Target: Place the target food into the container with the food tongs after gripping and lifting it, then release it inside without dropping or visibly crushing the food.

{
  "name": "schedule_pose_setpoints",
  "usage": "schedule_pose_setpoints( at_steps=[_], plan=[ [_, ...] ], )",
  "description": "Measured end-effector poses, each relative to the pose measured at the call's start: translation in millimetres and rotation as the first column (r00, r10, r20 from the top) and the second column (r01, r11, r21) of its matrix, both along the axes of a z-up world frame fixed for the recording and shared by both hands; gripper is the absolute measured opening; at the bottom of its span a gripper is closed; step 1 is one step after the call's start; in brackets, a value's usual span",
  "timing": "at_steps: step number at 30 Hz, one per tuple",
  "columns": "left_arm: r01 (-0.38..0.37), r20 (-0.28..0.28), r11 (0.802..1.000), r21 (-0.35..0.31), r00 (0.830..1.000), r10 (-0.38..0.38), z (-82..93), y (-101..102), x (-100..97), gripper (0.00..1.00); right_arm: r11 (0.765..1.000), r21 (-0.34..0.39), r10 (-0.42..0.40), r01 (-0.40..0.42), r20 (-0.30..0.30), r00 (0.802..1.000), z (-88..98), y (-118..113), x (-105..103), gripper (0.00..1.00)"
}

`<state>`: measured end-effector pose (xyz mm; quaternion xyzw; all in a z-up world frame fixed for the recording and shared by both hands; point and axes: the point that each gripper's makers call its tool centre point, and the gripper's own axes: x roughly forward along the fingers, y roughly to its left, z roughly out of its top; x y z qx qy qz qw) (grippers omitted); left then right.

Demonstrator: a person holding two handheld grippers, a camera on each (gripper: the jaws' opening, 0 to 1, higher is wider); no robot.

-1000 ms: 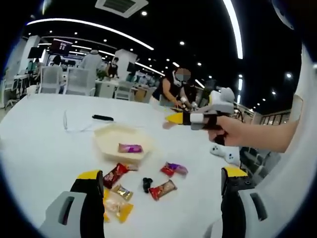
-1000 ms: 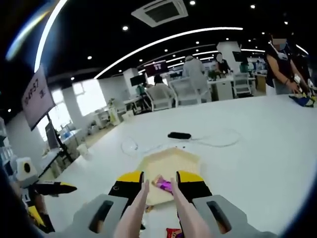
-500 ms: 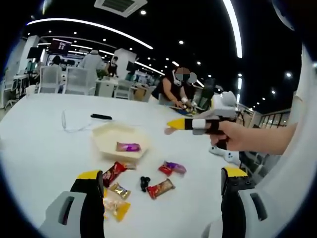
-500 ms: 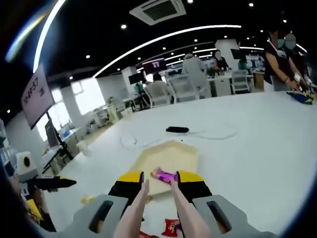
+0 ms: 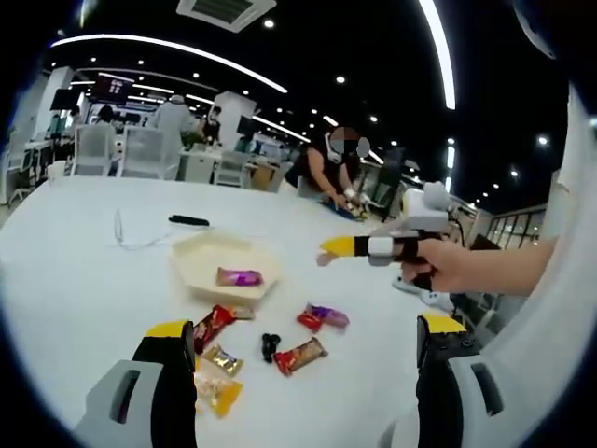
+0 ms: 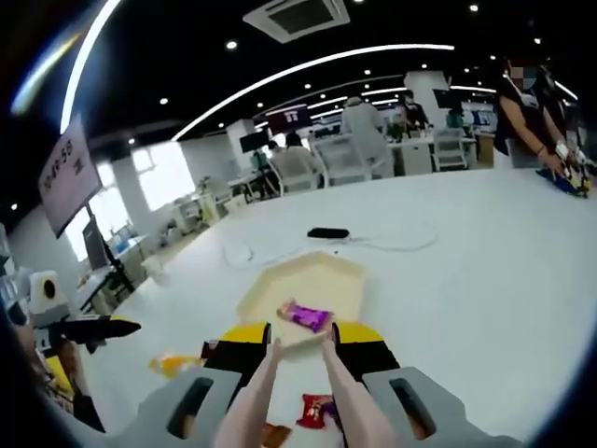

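Tongs (image 6: pixel 297 359) in the right gripper (image 6: pixel 297 347) now stand slightly apart and empty, drawn back from the container (image 6: pixel 326 277) where the purple-wrapped candy (image 6: pixel 305 315) lies released inside, so that placement looks done; the left gripper (image 5: pixel 298 338) hangs wide open above the remaining sweets.

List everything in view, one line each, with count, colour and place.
Tray: 1, cream, on the table.
Purple snack: 1, in the tray.
Wrapped snacks: several, red, gold, yellow, purple-red, loose on the table before the tray.
Black object: 1, among the snacks.
Black device: 1, with white cable, beyond the tray.
Table: 1, white.
People: several, background.
Tongs: 1 pair, pinkish, in right gripper.
Left gripper: open, yellow-tipped.
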<state>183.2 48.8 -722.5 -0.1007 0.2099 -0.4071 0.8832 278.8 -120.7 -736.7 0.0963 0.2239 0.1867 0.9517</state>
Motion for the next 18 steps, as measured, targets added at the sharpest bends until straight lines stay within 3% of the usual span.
schedule_pose_setpoints(
  at_steps=[18],
  plan=[
    [-0.008, 0.01, 1.0, -0.006, 1.0, 0.008, 3.7, 2.9, 0.2, 0.99, 1.0, -0.012, 0.004, -0.004, 0.0, 1.0, -0.9, 0.0, -5.9, 0.25]
  ],
)
